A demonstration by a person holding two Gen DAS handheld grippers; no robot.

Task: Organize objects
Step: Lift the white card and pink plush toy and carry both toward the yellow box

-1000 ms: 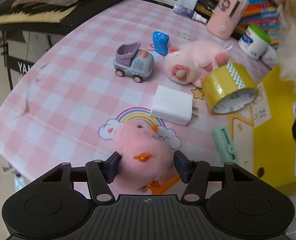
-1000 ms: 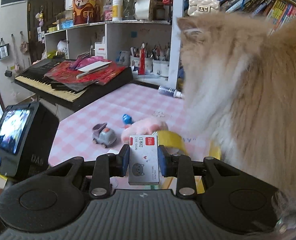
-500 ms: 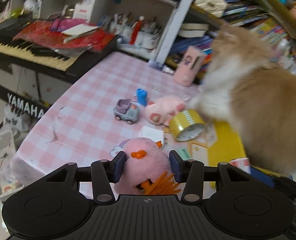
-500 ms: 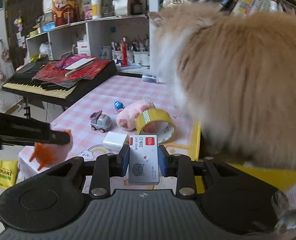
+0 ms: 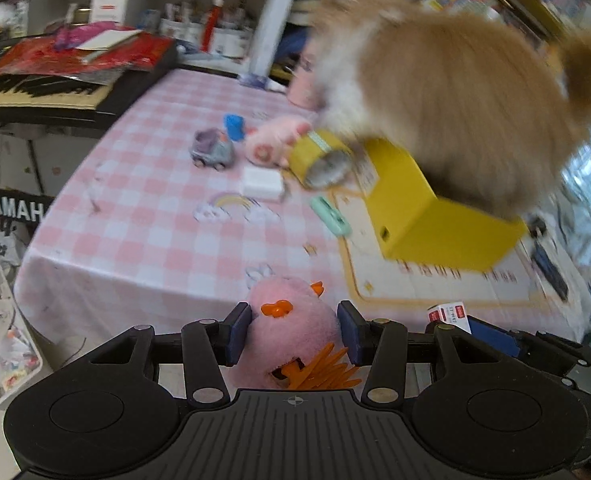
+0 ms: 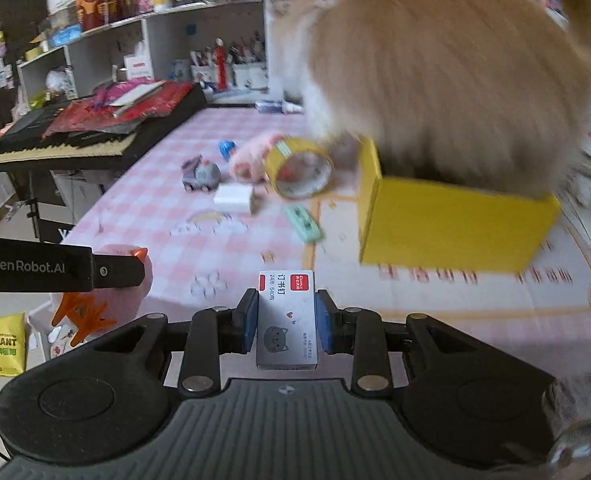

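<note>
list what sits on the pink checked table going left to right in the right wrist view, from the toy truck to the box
Grey toy truck → white rectangular charger block → yellow roll of packing tape → yellow cardboard box, with the fluffy ginger cat on top of it.

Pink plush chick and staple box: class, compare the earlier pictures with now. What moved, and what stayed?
The left gripper has lifted the pink plush chick off the table and drawn it back past the near edge. The right gripper stays shut on the staple box. The tape roll and toy truck stayed put.
</note>
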